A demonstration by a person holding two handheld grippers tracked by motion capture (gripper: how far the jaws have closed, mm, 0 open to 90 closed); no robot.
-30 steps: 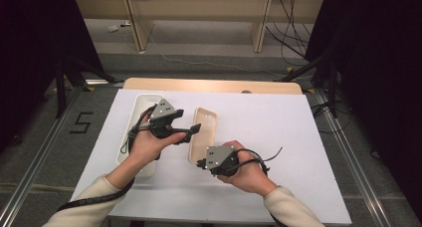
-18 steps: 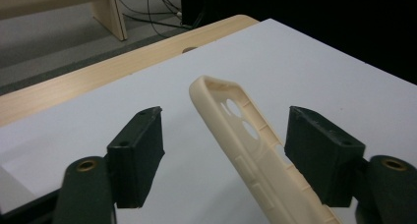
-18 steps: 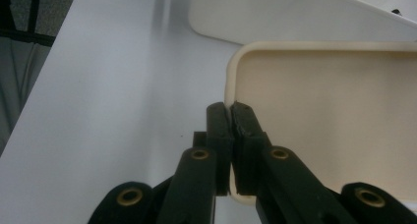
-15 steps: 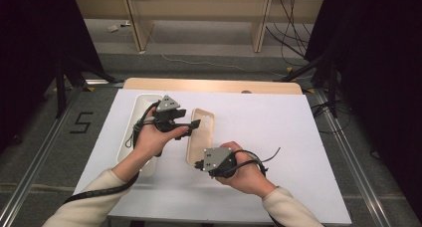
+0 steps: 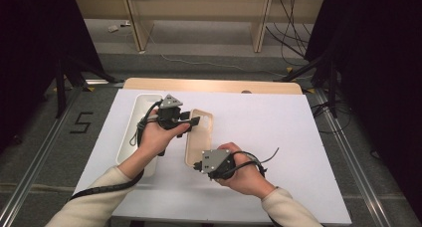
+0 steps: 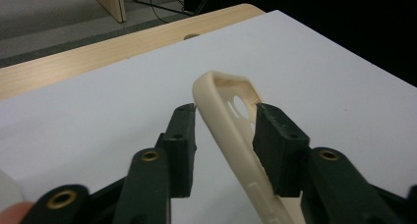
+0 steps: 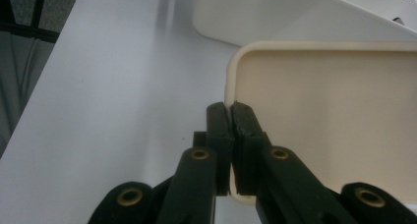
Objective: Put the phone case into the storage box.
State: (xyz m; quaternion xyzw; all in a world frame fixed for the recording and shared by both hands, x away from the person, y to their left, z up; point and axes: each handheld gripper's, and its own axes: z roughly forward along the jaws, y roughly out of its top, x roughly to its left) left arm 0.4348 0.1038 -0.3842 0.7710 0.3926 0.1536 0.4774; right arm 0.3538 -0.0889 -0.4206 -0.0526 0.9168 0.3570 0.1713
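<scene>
A cream phone case (image 5: 201, 132) lies hollow side up on the white table, its near end slightly lifted. My right gripper (image 5: 197, 165) is shut on the case's near rim; in the right gripper view its pads (image 7: 231, 108) pinch the cream case (image 7: 334, 111) at a corner. My left gripper (image 5: 197, 121) reaches in from the left at the case's far half. In the left gripper view its jaws (image 6: 225, 111) straddle the case's side wall (image 6: 221, 94) and have just been closing. The inner pad lies close to the wall, while a gap remains at the outer pad.
A long white tray (image 5: 130, 137) lies on the table's left part, under my left forearm; its wall (image 7: 255, 13) is just beyond the case in the right gripper view. A wooden board (image 5: 214, 85) edges the far side. Black cables trail from both grippers.
The left gripper's jaws have narrowed around the case's side wall and the hand has edged slightly toward the case. The right hand and the case have stayed in place.
</scene>
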